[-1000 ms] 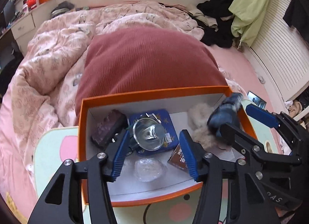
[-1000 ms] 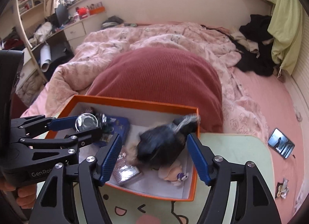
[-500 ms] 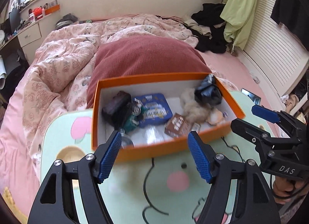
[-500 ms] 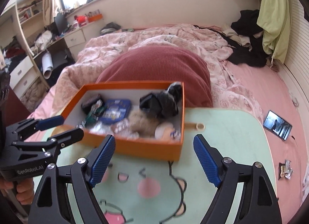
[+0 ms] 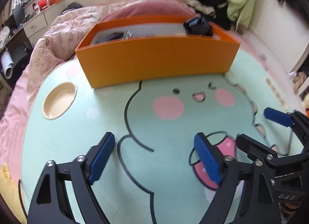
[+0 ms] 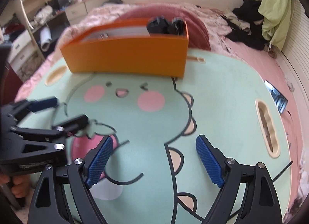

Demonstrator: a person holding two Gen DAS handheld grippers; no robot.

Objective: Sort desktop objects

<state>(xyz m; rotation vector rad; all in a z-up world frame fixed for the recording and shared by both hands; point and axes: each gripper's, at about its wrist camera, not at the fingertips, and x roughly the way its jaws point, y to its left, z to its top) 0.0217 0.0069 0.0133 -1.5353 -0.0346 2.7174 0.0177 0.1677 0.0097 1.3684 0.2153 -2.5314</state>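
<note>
With both the left gripper (image 5: 152,158) and right gripper (image 6: 153,160) spread wide and carrying nothing low over the table (image 5: 77,131), the filled box (image 5: 156,59) sits well ahead, where any careless forward reach risks shoving it off the far edge.

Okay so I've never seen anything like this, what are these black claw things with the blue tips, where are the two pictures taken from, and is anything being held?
Those claws are hand-held grippers, one in each of a person's hands. Each carries a wide-angle camera looking forward along its two fingers. One picture comes from the left gripper, the other from the right gripper, and each also catches the other gripper at its edge. Both are open and hold nothing. Under them is a small green table printed with a cartoon face, set on a bed. At its far side stands an orange box; a black bundle pokes above its rim, and the rest of its contents is mostly hidden.
</note>
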